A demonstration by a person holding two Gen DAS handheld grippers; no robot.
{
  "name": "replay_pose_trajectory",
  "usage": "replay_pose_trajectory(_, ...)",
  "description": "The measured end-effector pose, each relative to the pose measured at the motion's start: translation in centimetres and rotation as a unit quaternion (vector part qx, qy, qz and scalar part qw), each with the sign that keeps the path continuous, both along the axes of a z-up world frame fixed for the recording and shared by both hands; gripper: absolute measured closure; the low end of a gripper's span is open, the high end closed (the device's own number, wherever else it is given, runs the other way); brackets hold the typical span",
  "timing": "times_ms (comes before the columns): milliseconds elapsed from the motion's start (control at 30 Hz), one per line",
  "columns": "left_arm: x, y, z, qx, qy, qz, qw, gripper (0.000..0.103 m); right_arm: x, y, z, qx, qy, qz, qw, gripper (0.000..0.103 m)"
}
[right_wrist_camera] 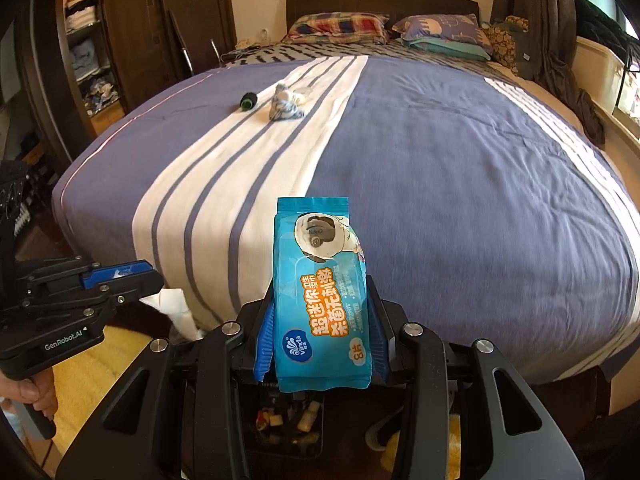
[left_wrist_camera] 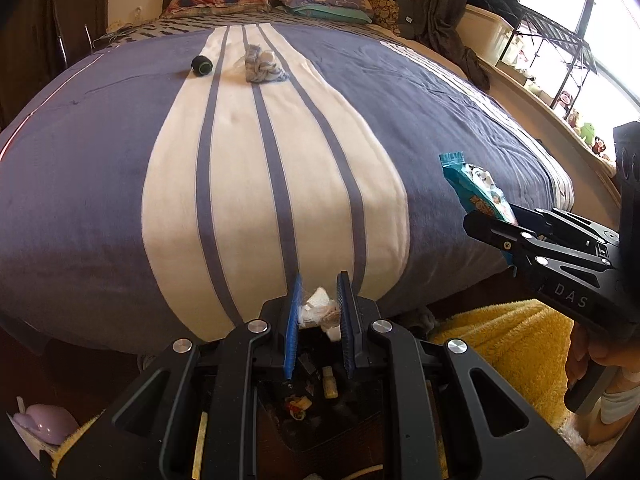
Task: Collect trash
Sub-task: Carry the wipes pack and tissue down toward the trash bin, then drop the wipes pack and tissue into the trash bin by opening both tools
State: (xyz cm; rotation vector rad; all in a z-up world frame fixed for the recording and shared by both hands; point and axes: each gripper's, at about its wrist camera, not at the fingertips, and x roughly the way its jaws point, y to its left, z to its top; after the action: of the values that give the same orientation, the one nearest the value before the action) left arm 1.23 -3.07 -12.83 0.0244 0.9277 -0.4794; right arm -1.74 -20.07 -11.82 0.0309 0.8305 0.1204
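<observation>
Tissue (left_wrist_camera: 318, 312), soft and light, is pinched in the left gripper (left_wrist_camera: 320, 312); the thin, probably slippery wipes pack (right_wrist_camera: 320, 300) is clamped at its lower edges by the half-closed right gripper (right_wrist_camera: 322, 344).

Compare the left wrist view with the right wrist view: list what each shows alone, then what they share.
Left wrist only: a lilac plastic object at bottom left and window-sill toys.

Right wrist only: a dark wooden wardrobe with folded clothes and the printed front of the blue wet-wipe packet.

Both: the striped blue-and-white bed cover, the small black roll, the left gripper shut on crumpled white tissue, the right gripper clamping the packet.
</observation>
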Motion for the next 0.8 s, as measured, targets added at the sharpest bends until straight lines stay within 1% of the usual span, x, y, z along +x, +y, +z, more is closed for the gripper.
replay_pose_trajectory(167,-1.5,0.3,-2.7,-0.001,0.028,0.000,0.9996,0.087,-1.6,0.1,-2.4,0.009,0.027,0.003,1.000,0.063)
replay_pose_trajectory(367,-2.5,0.2,-6.7,0.007,0.071,-0.005,0.9974,0.087,-2.6,1.0,-6.2,0.015,0.071,0.013,0.997,0.063)
replay_pose_trajectory(800,-2.7,0.0,-14.9,0.026,0.158,-0.003,0.9871,0.087,-1.6,1.7,-12.4,0.031,0.145,0.016,0.989,0.063)
